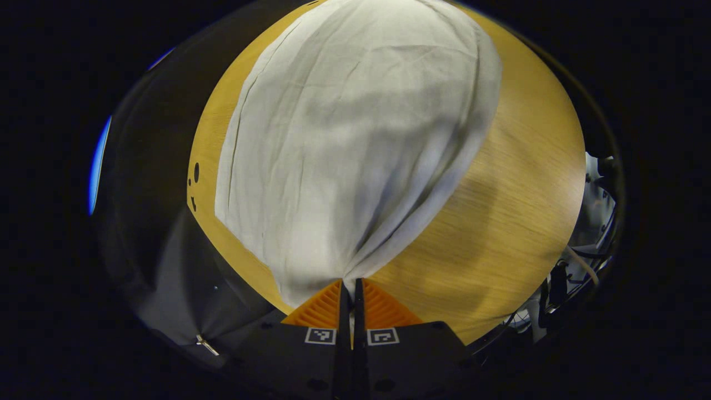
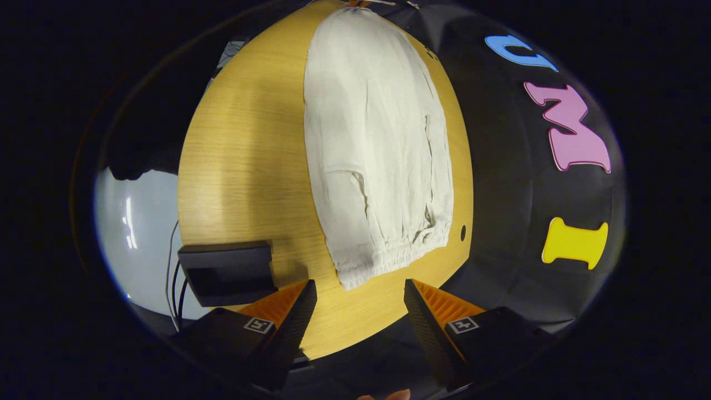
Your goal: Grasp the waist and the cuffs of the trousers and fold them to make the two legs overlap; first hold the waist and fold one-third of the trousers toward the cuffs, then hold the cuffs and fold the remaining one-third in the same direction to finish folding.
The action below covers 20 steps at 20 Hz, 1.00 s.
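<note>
Left gripper view showed the left gripper (image 1: 350, 289) clenched on the trousers (image 1: 355, 150) spread on the table (image 1: 516, 194), while the right gripper (image 2: 360, 300), released above the elastic end, would best be lowered squarely onto it.

I am working in a recording booth, more lab than home: black cloth (image 2: 516, 183) walls in a wooden worktop (image 2: 244, 166), a black box (image 2: 228, 272) sits at its edge with cables (image 2: 175, 289) trailing off, and more wiring and gear (image 1: 589, 244) crowd beyond the far side.
</note>
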Available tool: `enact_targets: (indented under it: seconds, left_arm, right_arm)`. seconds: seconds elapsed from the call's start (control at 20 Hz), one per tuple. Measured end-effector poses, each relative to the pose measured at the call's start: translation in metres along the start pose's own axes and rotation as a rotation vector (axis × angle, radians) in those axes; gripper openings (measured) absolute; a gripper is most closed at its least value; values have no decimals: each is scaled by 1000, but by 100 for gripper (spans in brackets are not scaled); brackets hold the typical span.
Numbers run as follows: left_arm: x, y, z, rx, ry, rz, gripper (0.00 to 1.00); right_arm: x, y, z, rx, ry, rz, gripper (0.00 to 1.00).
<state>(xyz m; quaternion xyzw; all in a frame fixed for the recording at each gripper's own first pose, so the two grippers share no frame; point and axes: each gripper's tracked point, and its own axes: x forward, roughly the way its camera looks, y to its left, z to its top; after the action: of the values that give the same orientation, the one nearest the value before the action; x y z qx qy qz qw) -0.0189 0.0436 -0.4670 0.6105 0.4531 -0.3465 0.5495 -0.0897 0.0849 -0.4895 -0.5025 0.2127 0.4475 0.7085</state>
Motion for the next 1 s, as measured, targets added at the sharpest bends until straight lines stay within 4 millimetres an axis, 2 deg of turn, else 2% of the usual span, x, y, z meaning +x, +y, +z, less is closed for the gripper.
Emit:
enact_targets:
  seconds: [0.25,0.3,0.4,0.45,0.55,0.65,0.75,0.9,1.0]
  left_arm:
    - [-1,-3,1,15,32,-1,6]
    - [-1,-2,0,19,36,-5,6]
    - [-1,-4,2,42,38,-10,6]
    - [-2,-5,3,53,41,-14,6]
    - [-2,-5,1,40,42,-19,6]
    - [-1,-3,0,12,41,-21,6]
    - [-1,-3,1,4,39,-15,6]
    - [-2,-2,-3,52,39,26,6]
    - [-1,-4,-3,8,7,21,6]
  right_arm:
    - [38,-18,0,-112,-18,17,97]
    - [42,-21,3,-107,-30,40,100]
    - [51,-16,5,-62,-35,140,92]
    - [52,-6,4,-15,-16,221,83]
    - [58,-5,4,65,18,302,40]
    - [61,-7,5,109,21,337,22]
    - [60,-5,5,149,46,369,17]
    - [54,-10,9,175,36,377,17]
    - [47,-13,8,204,32,378,17]
